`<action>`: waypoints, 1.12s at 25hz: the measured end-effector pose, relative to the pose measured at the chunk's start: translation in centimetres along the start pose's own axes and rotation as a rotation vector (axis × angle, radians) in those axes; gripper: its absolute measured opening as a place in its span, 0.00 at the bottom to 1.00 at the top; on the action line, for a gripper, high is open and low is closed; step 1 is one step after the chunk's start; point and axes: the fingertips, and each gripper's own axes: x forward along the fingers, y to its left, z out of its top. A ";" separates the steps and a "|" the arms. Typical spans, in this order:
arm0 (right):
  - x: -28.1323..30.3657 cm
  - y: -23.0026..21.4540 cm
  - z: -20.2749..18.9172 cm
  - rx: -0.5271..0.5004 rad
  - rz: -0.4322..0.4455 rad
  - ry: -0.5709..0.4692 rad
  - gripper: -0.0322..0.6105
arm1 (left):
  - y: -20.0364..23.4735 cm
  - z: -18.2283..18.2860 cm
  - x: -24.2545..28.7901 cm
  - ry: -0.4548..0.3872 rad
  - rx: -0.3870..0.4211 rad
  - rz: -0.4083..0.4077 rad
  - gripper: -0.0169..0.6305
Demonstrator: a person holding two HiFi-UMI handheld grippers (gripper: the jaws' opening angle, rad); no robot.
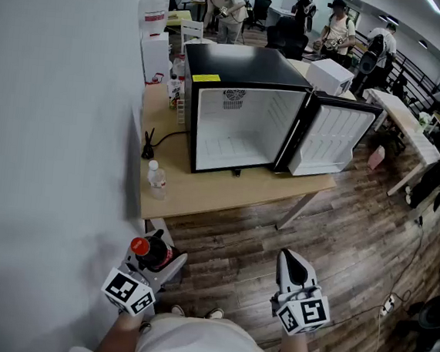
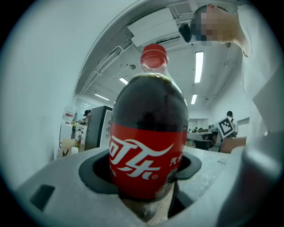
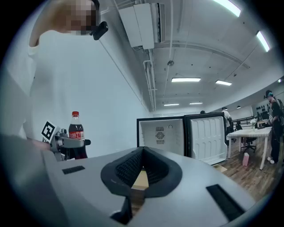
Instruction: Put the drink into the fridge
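A dark cola bottle [image 1: 153,254] with a red cap and red label stands upright in my left gripper [image 1: 153,264], low at the left of the head view. In the left gripper view the bottle [image 2: 148,146] fills the middle, with both jaws pressed round its lower body. My right gripper [image 1: 289,257] is held low at the right, jaws together with nothing in them, pointing toward the fridge. The black fridge [image 1: 242,111] stands on a wooden table [image 1: 226,191] ahead. Its door [image 1: 328,139] is swung wide to the right and the white inside is bare. From the right gripper view, the fridge [image 3: 162,135] and bottle [image 3: 76,139] both show.
A small clear water bottle [image 1: 156,177] stands on the table's near left corner, beside a cable. White boxes [image 1: 156,53] line the wall behind the fridge. A white wall runs along the left. Wooden floor lies between me and the table; another table [image 1: 407,123] and people stand farther back.
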 end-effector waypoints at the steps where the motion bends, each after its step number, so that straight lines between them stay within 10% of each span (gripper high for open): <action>1: -0.1 -0.2 -0.3 0.003 0.002 0.005 0.05 | -0.3 -0.1 0.2 -0.001 -0.002 -0.003 0.54; 17: 0.0 -2.9 -3.5 0.123 0.081 0.019 0.05 | -1.8 -2.0 3.7 0.035 -0.012 -0.013 0.54; 28: 9.6 -9.5 -3.3 0.103 0.004 0.087 0.05 | 4.3 -3.2 16.2 0.045 -0.060 -0.120 0.54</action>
